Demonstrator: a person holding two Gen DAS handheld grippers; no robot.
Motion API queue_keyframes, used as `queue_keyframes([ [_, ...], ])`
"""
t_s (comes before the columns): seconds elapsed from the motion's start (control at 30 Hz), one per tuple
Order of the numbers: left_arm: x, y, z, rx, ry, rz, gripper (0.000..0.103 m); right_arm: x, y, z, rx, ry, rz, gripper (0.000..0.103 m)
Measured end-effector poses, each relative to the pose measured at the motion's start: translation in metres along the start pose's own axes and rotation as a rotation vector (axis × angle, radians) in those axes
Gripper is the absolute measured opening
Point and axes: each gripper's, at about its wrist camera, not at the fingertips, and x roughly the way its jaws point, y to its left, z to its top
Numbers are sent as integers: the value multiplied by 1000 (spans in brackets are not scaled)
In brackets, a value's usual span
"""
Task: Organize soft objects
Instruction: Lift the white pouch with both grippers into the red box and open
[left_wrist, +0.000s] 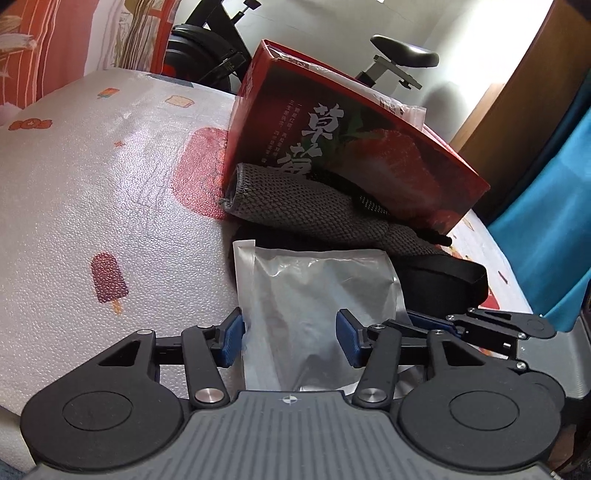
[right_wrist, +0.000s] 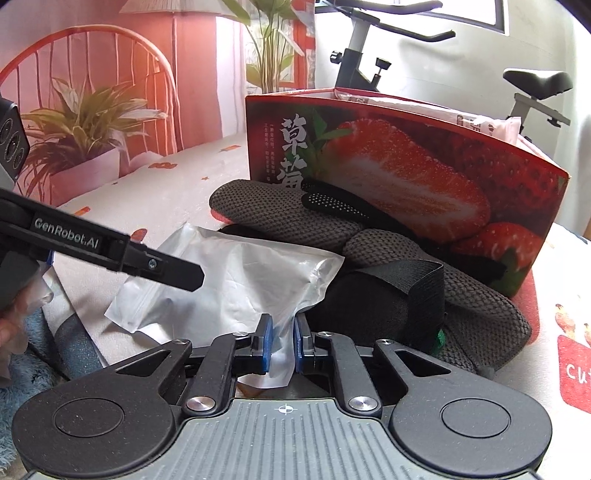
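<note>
Far left: bare patterned bed cover (left_wrist: 92, 177), printed with ice lollies and small sweets.

Near centre: one silver foil pouch (left_wrist: 317, 295), flat and crinkled on the cover, near end reaching in under both grippers. In the left wrist view, left gripper (left_wrist: 291, 341) straddling that near end, jaws apart, blue pads (left_wrist: 232, 339) standing either side of the foil; left pad at the pouch's sealed edge, contact not clear, right pad over the foil with a gap between. In the right wrist view, right gripper (right_wrist: 282, 341) nearly together and clamped on a fold at the pouch's (right_wrist: 236, 273) near right corner, foil pinched between the two blue pads (right_wrist: 266, 341). Left gripper's finger crossing above the pouch's left part in that same view.

Just behind the pouch: one black padded item with a black strap (right_wrist: 399, 291), touching the foil's far right edge. Over and behind that, one grey-brown mesh knit piece (right_wrist: 280, 214), draped in folds and running off to the right, a black dotted patch lying on top.

Far right of centre: one red strawberry box (right_wrist: 424, 177), leaning against the mesh piece, white packets poking out of the open top.

Counted: two grippers, one pouch, one black padded item, one mesh piece, one box.
</note>
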Motion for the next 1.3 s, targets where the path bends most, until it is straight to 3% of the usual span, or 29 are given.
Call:
queue_keyframes([
  [0.07, -1, -5, -2, 29, 4, 22, 41, -3, 2, 0, -1, -10, -6, 10],
  [0.3, -16, -3, -1, 5, -55, 37, 35, -19, 22, 2, -86, -80, -3, 8],
  [0.43, -23, 0, 2, -20, -80, 15, 35, -25, 20, 5, -75, -101, -11, 8],
  [0.67, -36, -12, 13, 21, -129, -41, 35, -45, 11, 21, -62, -190, -36, 8],
  [1.0, -46, -38, 80, 104, -209, -100, 36, -61, -23, 88, -43, -278, -67, 8],
  [1.3, -9, -58, 161, 158, -230, -86, 36, -33, -70, 158, -53, -248, -76, 9],
])
